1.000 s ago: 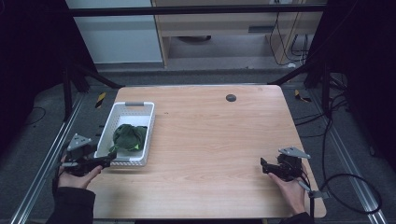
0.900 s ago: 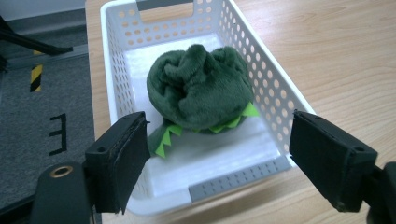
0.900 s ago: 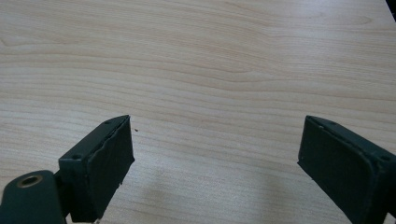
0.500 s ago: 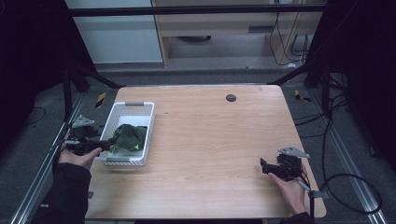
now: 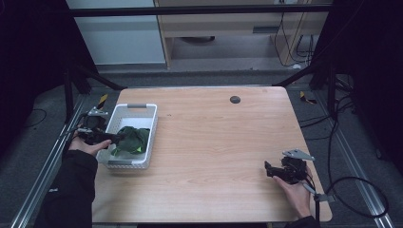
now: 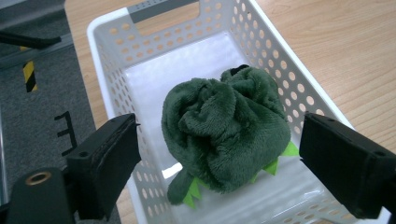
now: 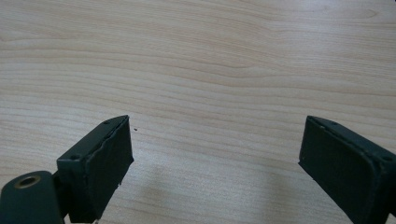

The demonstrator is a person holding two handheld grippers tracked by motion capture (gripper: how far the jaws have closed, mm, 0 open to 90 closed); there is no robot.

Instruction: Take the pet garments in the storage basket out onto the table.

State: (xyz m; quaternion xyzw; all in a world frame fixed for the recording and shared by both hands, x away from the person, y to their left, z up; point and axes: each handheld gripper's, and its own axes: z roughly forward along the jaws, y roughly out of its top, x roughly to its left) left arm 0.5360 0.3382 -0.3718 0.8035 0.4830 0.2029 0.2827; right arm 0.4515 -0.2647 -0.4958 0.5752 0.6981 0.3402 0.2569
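Reaching over the white basket (image 5: 145, 114), left tool (image 6: 219, 172) has advanced from the bench (image 5: 218, 142) edge, jaws wide apart around the green plush toy (image 6: 224, 126) lying inside, not touching; a grasp seems next. Right tool (image 7: 215, 168): open, resting near the right edge.

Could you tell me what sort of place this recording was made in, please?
Probably a lab or workshop recording station: a bare wooden table inside a dark metal frame, loose cables on the grey floor, and a person holding a claw in each hand, the left claw over a white basket.
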